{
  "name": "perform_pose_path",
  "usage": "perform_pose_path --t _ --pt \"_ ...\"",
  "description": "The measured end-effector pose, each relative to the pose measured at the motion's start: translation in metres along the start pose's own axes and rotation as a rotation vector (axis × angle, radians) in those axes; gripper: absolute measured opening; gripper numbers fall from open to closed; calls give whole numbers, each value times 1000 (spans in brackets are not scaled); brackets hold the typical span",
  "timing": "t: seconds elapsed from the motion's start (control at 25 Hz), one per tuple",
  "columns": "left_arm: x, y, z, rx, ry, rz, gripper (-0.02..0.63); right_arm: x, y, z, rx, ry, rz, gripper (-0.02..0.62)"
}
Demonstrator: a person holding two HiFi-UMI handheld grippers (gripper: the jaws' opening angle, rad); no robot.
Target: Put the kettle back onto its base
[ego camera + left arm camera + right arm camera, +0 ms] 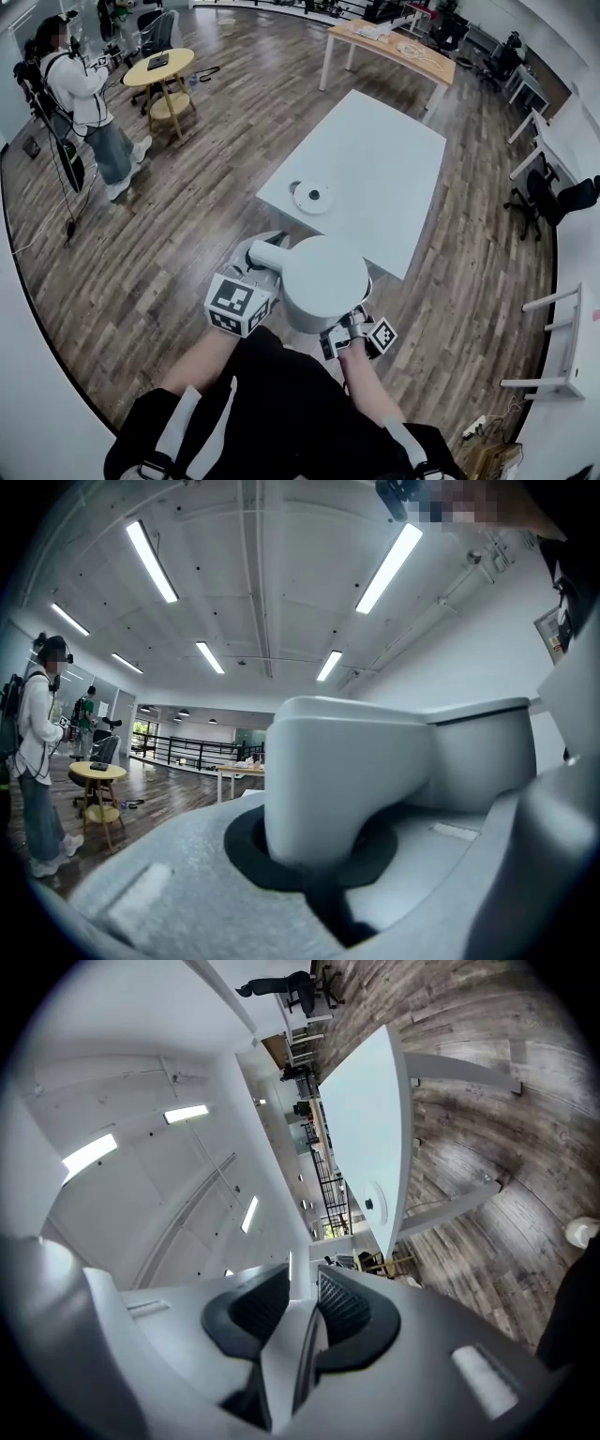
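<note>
Looking down through the head view, I saw the kettle carried in the air short of the table's near edge. It stood upright with its lid shut, so I could not see inside. Its handle stuck out toward the picture's left, where the left gripper was clamped on it. The left gripper view showed that handle filling the closed jaws. The right gripper sat at the kettle's lower right side. Only its own view showed a thin white edge pinched between its narrow-set pads. The round base lay by the table's near left corner, well apart from the kettle.
</note>
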State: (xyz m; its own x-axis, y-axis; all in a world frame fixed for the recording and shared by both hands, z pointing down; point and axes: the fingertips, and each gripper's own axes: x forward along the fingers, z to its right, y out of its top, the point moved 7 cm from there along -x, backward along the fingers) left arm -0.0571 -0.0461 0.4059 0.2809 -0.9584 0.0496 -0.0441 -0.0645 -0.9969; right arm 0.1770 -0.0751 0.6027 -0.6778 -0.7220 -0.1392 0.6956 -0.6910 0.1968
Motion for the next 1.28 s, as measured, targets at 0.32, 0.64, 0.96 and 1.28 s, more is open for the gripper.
perform_pose_path --t 0.32,0.64,0.96,1.28 --pt "37 2 -29 -5 -3 -1 2 42 19 3 -8 -14 -3 83" --pt "79 5 -72 4 -26 10 2 99 34 12 -27 -16 8 81" --pt "119 13 -111 -10 -45 40 2 151 50 4 -79 -32 22 78" --pt "163 24 -143 -7 -83 74 0 191 64 -1 -111 -13 91 77"
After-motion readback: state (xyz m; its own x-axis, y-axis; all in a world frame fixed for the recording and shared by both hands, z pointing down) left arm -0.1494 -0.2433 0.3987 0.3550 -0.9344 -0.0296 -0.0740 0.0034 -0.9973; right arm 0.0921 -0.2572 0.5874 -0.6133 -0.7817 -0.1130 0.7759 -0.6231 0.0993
